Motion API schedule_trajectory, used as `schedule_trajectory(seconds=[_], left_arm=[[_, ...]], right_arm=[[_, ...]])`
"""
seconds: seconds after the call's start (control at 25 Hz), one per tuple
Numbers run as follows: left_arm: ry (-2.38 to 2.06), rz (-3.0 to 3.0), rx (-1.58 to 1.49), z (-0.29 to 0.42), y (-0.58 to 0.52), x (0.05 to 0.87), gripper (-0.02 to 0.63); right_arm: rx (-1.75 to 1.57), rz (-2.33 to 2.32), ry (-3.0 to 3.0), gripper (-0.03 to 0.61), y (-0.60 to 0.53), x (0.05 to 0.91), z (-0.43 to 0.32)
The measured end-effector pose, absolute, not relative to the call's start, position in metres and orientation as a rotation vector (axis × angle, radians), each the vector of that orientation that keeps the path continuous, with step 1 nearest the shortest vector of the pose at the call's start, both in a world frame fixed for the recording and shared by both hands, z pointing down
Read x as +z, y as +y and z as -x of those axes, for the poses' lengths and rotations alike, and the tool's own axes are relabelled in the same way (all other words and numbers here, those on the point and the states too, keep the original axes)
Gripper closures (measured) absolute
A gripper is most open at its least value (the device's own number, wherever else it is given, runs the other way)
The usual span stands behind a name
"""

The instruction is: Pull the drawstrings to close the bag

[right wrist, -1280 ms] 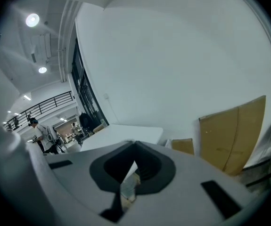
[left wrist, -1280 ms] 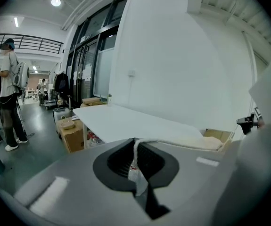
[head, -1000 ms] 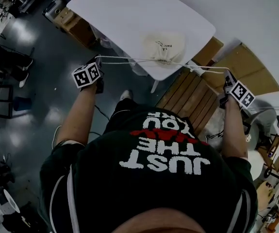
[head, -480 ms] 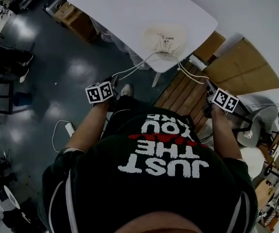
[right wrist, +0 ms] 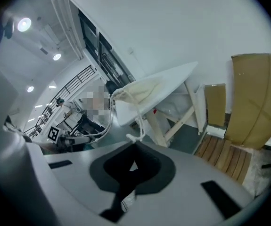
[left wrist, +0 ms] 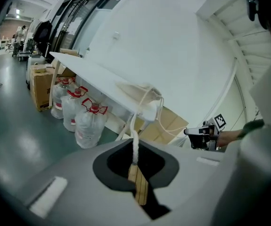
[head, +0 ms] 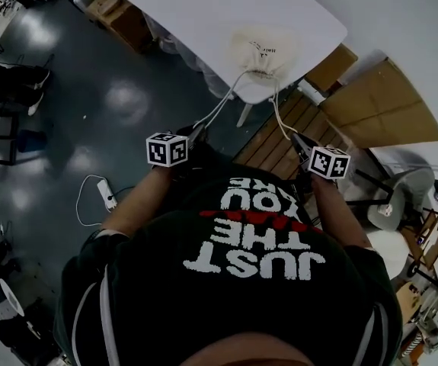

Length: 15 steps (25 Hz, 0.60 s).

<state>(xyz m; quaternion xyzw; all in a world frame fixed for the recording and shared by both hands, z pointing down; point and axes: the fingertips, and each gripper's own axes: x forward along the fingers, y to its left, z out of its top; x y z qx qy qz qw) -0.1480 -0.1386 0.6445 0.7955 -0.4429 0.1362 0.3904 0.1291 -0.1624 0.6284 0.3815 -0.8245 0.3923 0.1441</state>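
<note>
A cream drawstring bag (head: 260, 50) lies on the white table (head: 203, 14), its gathered mouth at the near edge. Two white cords run from the mouth off the table toward me. My left gripper (head: 196, 133) is shut on the left cord (head: 220, 107), which enters its jaws in the left gripper view (left wrist: 135, 147). My right gripper (head: 301, 142) is shut on the right cord (head: 277, 117), with a knot (right wrist: 134, 137) just ahead of its jaws. Both grippers hang below table level, in front of my chest. The bag (left wrist: 142, 93) shows at the table's edge.
Large water bottles (left wrist: 86, 119) and cardboard boxes (left wrist: 42, 84) stand under the table. A slatted wooden pallet (head: 279, 139) and a leaning cardboard sheet (head: 378, 105) lie right of it. A power strip (head: 103, 195) lies on the dark floor at left.
Both grippers came down and inward, from wide apart at table height to close together near my chest. The cords, earlier stretched sideways, now run from the bag's mouth toward me.
</note>
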Motion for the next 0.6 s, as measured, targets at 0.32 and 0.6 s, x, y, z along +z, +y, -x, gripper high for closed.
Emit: schedule_trajectory(seconds=[0.32, 0.6], left_arm=[[-1.085, -2.084, 0.359, 0.131, -0.143, 0.632, 0.607], [-1.086, -2.094, 0.361, 0.130, -0.145, 0.629, 0.607]], right_arm=[[1.029, -1.094, -2.401, 0.569, -0.158, 0.621, -0.129], [0.949, -1.067, -2.395, 0.571, -0.159, 0.617, -0.128]])
